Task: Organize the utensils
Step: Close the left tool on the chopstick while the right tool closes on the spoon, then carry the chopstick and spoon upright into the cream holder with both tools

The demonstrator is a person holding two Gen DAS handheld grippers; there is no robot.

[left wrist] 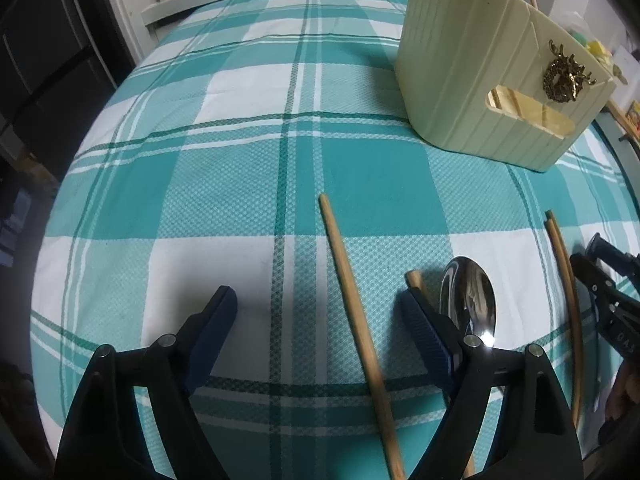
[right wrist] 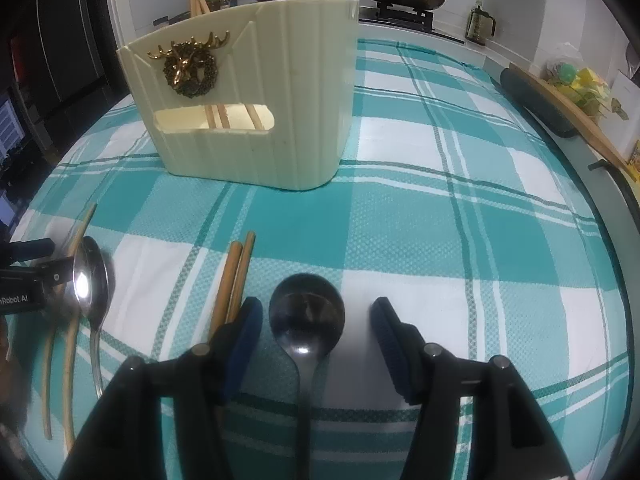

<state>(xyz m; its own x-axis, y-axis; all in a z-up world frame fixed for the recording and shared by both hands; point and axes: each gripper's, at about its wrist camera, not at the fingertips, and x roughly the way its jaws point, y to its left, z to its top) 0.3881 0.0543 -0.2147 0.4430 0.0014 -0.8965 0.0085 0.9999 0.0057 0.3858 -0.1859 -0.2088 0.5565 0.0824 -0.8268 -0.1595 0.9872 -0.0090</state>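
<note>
Right gripper (right wrist: 316, 320) hangs released, jaws astride the dark round-bowled metal spoon (right wrist: 306, 312) flat on the teal-and-white checked cloth (right wrist: 440, 240). Left gripper (left wrist: 320, 320) gapes over a wooden chopstick (left wrist: 356, 320). Advice: sink lower, clench at the neck, keeping clear of the neighbouring chopstick pair (right wrist: 234, 276); cream ribbed holder (right wrist: 280, 120) waits beyond.

Mirrored lettering "Robot.AI" stands on the left claw (right wrist: 28, 256); "DAS" on the right claw (left wrist: 608, 272).

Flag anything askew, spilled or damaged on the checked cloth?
Nothing spilled or broken. Loose utensils lie unsorted on the teal-and-white checked cloth: a dark round-bowled spoon, a shiny steel spoon, a pair of wooden chopsticks and more singles at left. The cream ribbed utensil holder stands upright.
</note>
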